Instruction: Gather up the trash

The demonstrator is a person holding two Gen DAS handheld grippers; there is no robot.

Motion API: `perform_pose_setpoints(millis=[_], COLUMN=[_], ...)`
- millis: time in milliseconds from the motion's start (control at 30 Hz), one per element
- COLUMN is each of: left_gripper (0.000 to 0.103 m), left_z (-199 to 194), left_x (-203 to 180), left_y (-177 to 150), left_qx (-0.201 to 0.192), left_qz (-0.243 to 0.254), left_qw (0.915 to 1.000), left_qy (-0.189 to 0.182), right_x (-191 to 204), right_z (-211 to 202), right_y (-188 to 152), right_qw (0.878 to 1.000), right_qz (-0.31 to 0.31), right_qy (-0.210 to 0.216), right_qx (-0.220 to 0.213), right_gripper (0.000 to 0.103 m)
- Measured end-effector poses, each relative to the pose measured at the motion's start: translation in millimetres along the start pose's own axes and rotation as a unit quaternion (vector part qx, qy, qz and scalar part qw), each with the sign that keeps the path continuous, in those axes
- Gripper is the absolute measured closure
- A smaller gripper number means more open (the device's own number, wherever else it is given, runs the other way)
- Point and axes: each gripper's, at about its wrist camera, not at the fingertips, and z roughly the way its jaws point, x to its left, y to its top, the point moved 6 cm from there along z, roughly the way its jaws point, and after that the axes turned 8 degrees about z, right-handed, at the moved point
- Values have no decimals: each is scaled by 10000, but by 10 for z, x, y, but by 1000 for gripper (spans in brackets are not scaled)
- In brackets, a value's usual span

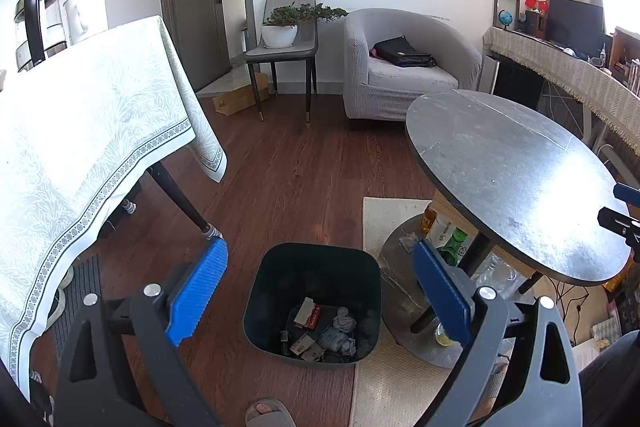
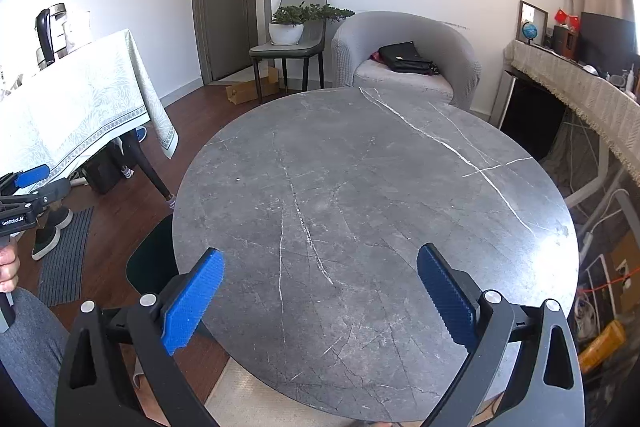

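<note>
Left claw [image 1: 320,291] spread wide, nothing between the blue pads [image 1: 198,293], hanging right over the dark bin [image 1: 312,301] on the wood floor – placed to let things fall straight in, by the look of it. Down inside the bin: crumpled paper and card scraps, the trash [image 1: 324,335], heaped on the bottom at about 6 o'clock from the midpoint of the jaws and well below them, touching neither pad. A sandalled toe [image 1: 264,413] at the very bottom edge, just short of the bin, so standing close for the drop.

Over to the right wrist view: right claw [image 2: 320,297] gaping just as wide, empty, poised above the near rim of the round grey marble surface [image 2: 376,187]. Bare stone under it, only pale veins and one tiny white speck [image 2: 238,180] off at 11 o'clock, too small to call. Bin edge peeking out dark from under the surface at 9 o'clock, parked beside it for a short carry, presumably. Other claw visible far out at 9 o'clock, gripped in a hand [image 2: 8,267].

Farther off at 12 o'clock, grey armchair [image 2: 404,55] with a black bag on the seat; nothing trash-like visible there. Looks close to finished, judging by the cleared top
</note>
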Motion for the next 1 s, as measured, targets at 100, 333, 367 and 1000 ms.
perform_pose_setpoints(millis=[100,333,367,1000], left_gripper=[7,7,7,7], left_z=[13,25,25,21], left_x=[-24,-12,-11,-30], left_y=[-18,-21,-23,-15], left_qx=[56,88,88,75], left_qz=[31,-20,-14,-41], left_qw=[10000,10000,10000,10000], left_qy=[17,36,43,1], right_x=[12,13,10,35], right_z=[-7,-17,-19,-25], right_y=[-5,-11,-13,-3], right_qw=[10000,10000,10000,10000], right_qz=[-10,2,3,-2], right_qy=[69,93,99,94], right_qx=[0,-9,-11,-14], right_gripper=[5,5,5,5])
